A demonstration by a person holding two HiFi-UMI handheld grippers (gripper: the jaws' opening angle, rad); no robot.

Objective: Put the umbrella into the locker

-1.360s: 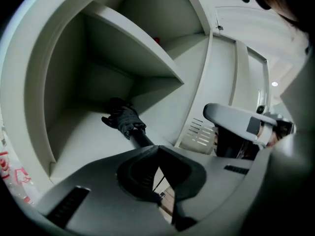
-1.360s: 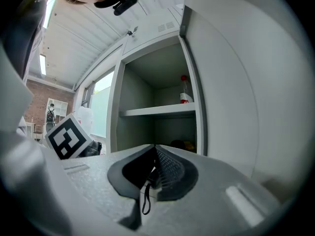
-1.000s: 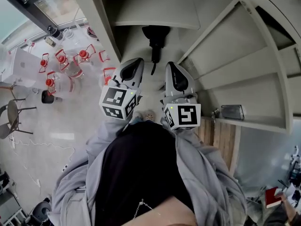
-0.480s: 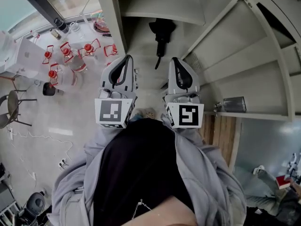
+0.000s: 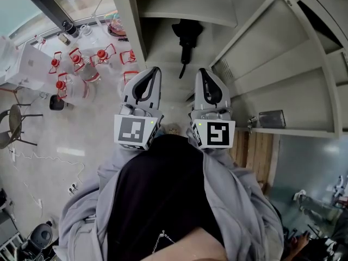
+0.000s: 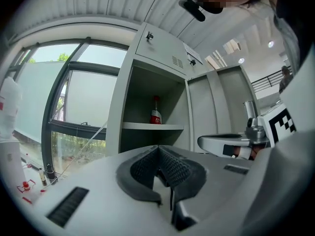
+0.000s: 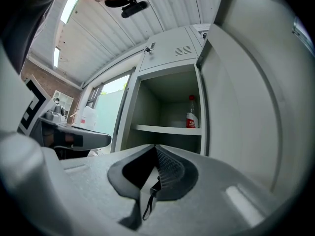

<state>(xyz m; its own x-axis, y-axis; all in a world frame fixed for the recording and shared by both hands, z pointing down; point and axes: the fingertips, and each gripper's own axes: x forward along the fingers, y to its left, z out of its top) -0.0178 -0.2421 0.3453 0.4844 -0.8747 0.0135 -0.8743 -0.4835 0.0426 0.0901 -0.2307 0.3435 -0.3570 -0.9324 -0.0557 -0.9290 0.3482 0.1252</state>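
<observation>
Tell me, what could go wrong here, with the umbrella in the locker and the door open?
1. The umbrella rests loose in the open locker, and neither gripper holds it. It might tip or slide out before the door is shut.
2. The door hangs open close beside the right gripper, so a careless swing could knock it.
3. Jugs stand on the floor to the left, and a sidestep could kick them over.

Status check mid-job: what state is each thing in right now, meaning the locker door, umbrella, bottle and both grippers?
Locker door: open, swung out to the right.
Umbrella: folded, inside the locker below the shelf, held by neither gripper.
Bottle: upright on the shelf.
Left gripper: shut, nothing between the jaws.
Right gripper: shut, nothing between the jaws.
</observation>
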